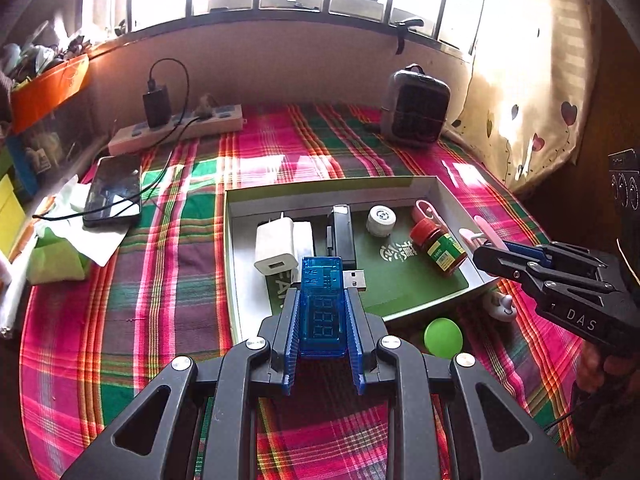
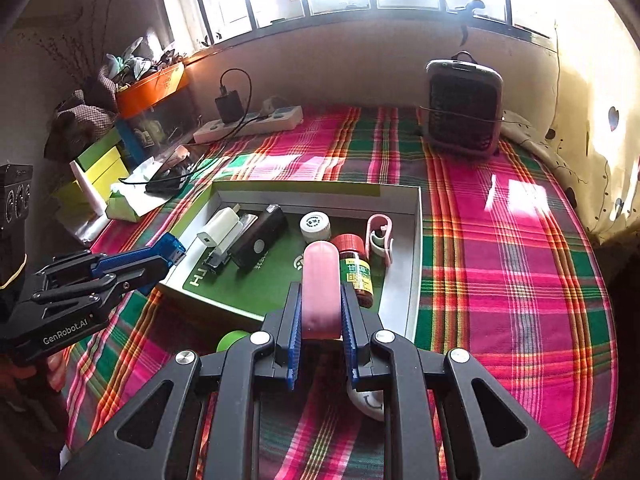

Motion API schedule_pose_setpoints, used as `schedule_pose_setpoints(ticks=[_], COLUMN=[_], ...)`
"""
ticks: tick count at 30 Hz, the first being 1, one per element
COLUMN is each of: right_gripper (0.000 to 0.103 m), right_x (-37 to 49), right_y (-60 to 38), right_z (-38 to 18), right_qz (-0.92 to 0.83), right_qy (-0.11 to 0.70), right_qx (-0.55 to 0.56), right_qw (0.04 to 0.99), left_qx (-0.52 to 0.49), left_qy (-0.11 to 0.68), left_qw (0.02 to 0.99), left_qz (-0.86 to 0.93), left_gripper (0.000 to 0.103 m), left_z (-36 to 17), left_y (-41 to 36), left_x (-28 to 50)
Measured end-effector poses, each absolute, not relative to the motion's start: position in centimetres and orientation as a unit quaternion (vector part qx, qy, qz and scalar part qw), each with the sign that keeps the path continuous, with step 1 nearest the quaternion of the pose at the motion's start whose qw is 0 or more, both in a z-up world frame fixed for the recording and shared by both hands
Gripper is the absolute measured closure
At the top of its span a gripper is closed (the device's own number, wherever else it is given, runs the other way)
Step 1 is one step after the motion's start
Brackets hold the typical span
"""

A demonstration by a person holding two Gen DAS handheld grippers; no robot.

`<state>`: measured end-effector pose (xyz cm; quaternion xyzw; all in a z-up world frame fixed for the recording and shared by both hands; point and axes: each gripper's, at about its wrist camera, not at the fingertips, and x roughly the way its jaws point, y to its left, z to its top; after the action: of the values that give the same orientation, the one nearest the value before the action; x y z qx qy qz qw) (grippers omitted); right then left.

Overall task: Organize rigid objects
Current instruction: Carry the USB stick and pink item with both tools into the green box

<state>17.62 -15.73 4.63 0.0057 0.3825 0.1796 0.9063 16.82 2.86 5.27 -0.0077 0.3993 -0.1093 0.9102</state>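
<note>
Left gripper (image 1: 323, 308) clamps blue USB meter (image 1: 322, 304), protruding at 12 o'clock over tray (image 1: 236, 264). Right gripper (image 2: 320, 312) clamps pink case (image 2: 320, 288) likewise.

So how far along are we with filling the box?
Already in the box: white charger, black device, white cap, red-lidded bottle, pink clip. In hand: left gripper holds the blue USB meter, right gripper a pink tube. Left: green lid and a small white item outside.

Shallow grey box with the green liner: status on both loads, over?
Left hand-held gripper shut on blue translucent USB meter. Right hand-held gripper shut on pink rounded plastic piece. Both at the box near edge; nothing blocking.
</note>
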Motion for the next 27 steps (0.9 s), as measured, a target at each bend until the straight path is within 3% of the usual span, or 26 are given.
schedule_pose_setpoints(ticks=[27], right_gripper=[0.084], right_x=[22.5], right_y=[-11.7], right_z=[1.2], right_qz=[0.208], right_qy=[0.426], right_qx=[-0.031], right_qw=[0.880], left_qx=[0.008], left_qy=[0.426], left_qw=[0.900], left_qz=[-0.096], left_gripper=[0.082], left_z=[2.4], left_y=[2.3], left_x=[20.2])
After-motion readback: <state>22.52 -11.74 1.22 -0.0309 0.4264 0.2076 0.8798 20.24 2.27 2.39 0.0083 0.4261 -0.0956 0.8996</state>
